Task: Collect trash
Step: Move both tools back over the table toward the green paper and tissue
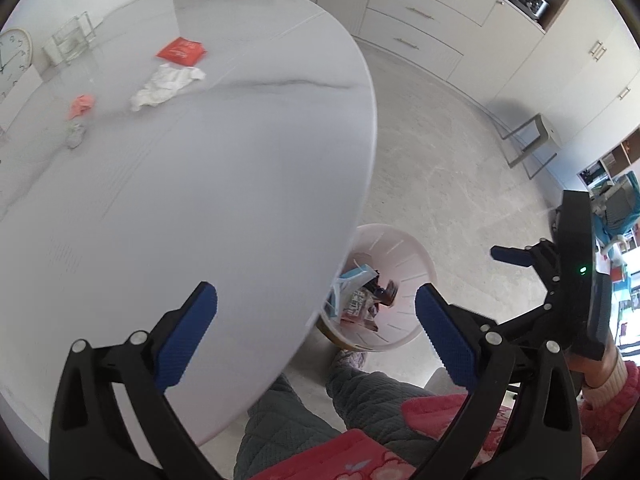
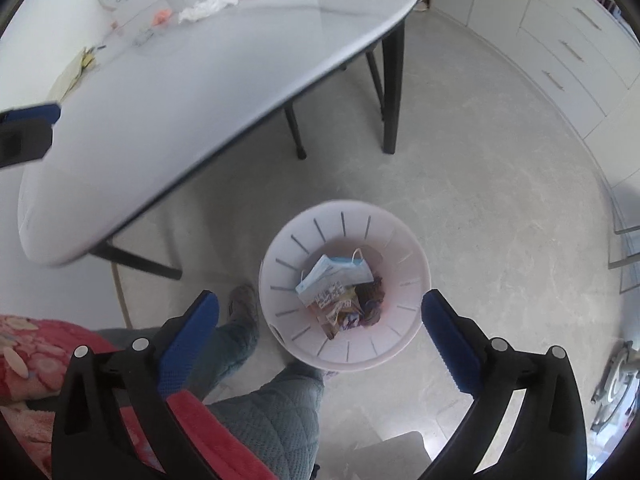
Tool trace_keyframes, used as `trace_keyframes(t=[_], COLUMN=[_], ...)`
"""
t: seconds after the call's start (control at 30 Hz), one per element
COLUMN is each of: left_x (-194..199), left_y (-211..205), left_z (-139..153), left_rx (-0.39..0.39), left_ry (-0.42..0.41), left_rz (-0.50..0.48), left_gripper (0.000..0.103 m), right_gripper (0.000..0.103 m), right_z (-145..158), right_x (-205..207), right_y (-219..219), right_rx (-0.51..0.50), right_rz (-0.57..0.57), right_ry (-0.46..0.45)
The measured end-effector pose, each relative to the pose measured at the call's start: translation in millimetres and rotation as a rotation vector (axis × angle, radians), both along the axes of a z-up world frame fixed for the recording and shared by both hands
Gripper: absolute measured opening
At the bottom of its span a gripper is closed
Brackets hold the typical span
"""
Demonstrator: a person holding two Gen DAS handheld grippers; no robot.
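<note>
Left gripper (image 1: pixel 316 320) jaws spread wide, nothing between them, hanging over the near edge of the white marble-look table (image 1: pixel 224 168). Right gripper (image 2: pixel 320 326) also spread wide and empty, held above the pale pink slotted bin (image 2: pixel 404 240) on the floor at frame center. In the left wrist view the bin (image 1: pixel 400 248) sits lower center, partly hidden under the table rim.

Inside the bin: blue face mask (image 2: pixel 332 272) on top, printed snack wrappers (image 2: pixel 344 312) below it.

Trash on the table, upper left of the left wrist view: red packet (image 1: pixel 182 51), crumpled white tissue (image 1: pixel 166 86) just below it, small orange scrap (image 1: pixel 82 105) further left, a grey-green crumpled bit (image 1: pixel 76 135) near that. All well apart from both grippers.

Round wall clock (image 1: pixel 14 60) at far left edge, clear rack (image 1: pixel 70 42) beside it. Person's quilted grey trousers (image 2: pixel 276 404) and red patterned top (image 2: pixel 36 364) at the bottom.
</note>
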State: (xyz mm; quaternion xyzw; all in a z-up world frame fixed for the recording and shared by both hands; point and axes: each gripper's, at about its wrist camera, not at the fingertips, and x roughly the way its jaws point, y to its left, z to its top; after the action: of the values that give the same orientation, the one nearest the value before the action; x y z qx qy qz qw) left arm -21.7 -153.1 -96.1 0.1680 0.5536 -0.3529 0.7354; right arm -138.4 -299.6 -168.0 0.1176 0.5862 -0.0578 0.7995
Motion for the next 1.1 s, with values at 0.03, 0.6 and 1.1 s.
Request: trace_keyframes(t=[0.03, 0.6, 1.1], left_x=[5, 102, 154], left_y=[7, 130, 185], left_z=[2, 21, 25], left_rx=[-0.001, -0.029, -0.063], left_ry=[-0.004, -0.067, -0.077], left_rz=[0.007, 0.122, 0.203], left_gripper=[0.095, 0.095, 0.095], right_gripper=[0.100, 0.100, 0.100], right_z=[7, 63, 81], right_x=[4, 112, 168], right_y=[3, 107, 157], right_rx=[-0.012, -0.068, -0.103], right_rz=[-0.010, 0.021, 0.099], right_ry=[-0.009, -0.159, -0.161])
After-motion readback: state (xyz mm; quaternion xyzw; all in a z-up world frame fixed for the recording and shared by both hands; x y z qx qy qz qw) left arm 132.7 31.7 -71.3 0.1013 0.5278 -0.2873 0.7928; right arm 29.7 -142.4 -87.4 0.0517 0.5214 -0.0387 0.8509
